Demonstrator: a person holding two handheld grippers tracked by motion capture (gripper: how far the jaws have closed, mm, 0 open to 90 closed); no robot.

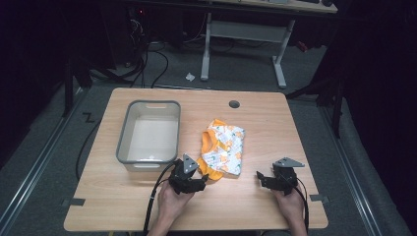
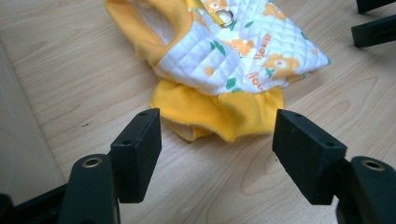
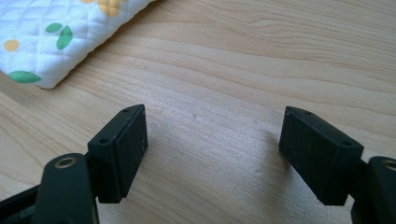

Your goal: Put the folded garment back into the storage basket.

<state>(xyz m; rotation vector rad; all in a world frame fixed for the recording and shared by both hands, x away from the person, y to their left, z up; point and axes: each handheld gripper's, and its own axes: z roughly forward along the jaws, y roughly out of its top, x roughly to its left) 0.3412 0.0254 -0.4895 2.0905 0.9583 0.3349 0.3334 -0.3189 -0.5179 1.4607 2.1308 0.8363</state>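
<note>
Wooden table [image 1: 255, 196], dim room behind. From above, a quilted yellow-and-white garment [image 1: 223, 147] lies mid-table beside a grey plastic bin [image 1: 125, 142], long axis running away from the person. Left gripper [image 1: 199, 183] sits nearest, jaws wide, empty. Its own view: ruffled yellow hem [image 2: 224, 112] straight ahead, just beyond the jaws. Right gripper [image 3: 212, 149] view: open, empty, over bare wood, quilted corner off to its left.

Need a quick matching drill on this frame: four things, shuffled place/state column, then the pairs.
Things:
1. grey plastic bin
2. yellow-and-white quilted pet garment
3. left gripper
4. right gripper

Place or state:
A. open, over bare wood right of the garment
B. nothing in it, left part of the wooden table
C. open, at the garment's yellow hem
D. lying flat mid-table

Pairs: 1-B, 2-D, 3-C, 4-A
</note>
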